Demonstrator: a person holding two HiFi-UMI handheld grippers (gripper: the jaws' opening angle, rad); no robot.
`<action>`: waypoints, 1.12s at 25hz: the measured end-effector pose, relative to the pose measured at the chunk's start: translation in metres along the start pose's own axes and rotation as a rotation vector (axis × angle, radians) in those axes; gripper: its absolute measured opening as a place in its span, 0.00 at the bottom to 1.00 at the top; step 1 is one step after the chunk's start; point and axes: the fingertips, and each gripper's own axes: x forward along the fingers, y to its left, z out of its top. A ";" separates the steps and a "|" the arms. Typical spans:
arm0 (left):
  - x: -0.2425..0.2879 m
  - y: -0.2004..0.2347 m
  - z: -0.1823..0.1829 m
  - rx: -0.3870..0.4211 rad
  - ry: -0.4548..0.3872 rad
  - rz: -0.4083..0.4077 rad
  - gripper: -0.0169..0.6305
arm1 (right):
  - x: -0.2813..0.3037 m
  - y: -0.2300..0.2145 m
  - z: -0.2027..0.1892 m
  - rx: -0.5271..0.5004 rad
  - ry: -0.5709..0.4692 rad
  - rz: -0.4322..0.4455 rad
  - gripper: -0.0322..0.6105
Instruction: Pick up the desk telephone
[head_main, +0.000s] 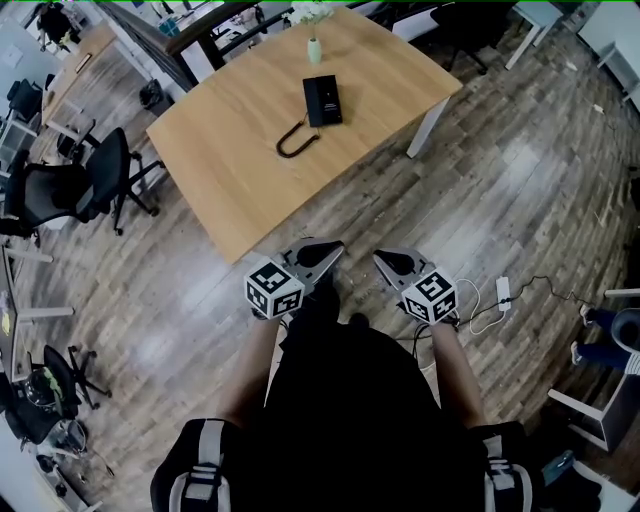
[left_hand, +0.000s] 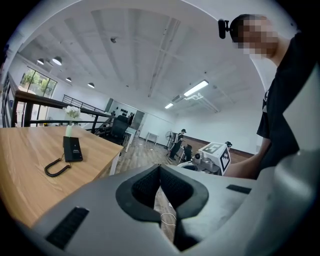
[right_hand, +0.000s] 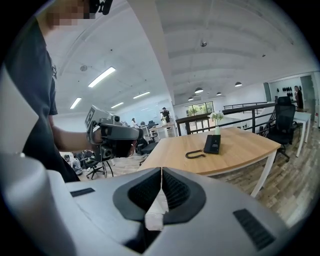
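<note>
A black desk telephone (head_main: 322, 100) lies on the far part of a wooden table (head_main: 240, 150), its coiled cord (head_main: 293, 141) looping toward me. The phone also shows small in the left gripper view (left_hand: 73, 149) and the right gripper view (right_hand: 212, 144). My left gripper (head_main: 335, 246) and right gripper (head_main: 380, 256) hang over the floor short of the table's near edge, close to my body. Both are shut with nothing between the jaws. Each gripper shows in the other's view, the right one (left_hand: 192, 161) and the left one (right_hand: 131, 134).
A small vase with white flowers (head_main: 314, 45) stands just behind the phone. Black office chairs (head_main: 95, 180) sit left of the table. A white power strip with cable (head_main: 502, 292) lies on the wood floor to my right. People stand far off in the room.
</note>
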 end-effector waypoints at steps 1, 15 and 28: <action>0.000 0.009 0.003 -0.003 0.001 0.001 0.06 | 0.006 -0.004 0.003 -0.004 0.006 -0.002 0.09; 0.017 0.091 0.035 -0.015 0.006 -0.025 0.06 | 0.063 -0.050 0.034 -0.013 0.050 -0.030 0.09; 0.031 0.119 0.046 -0.013 0.033 -0.079 0.06 | 0.075 -0.077 0.044 0.027 0.051 -0.100 0.09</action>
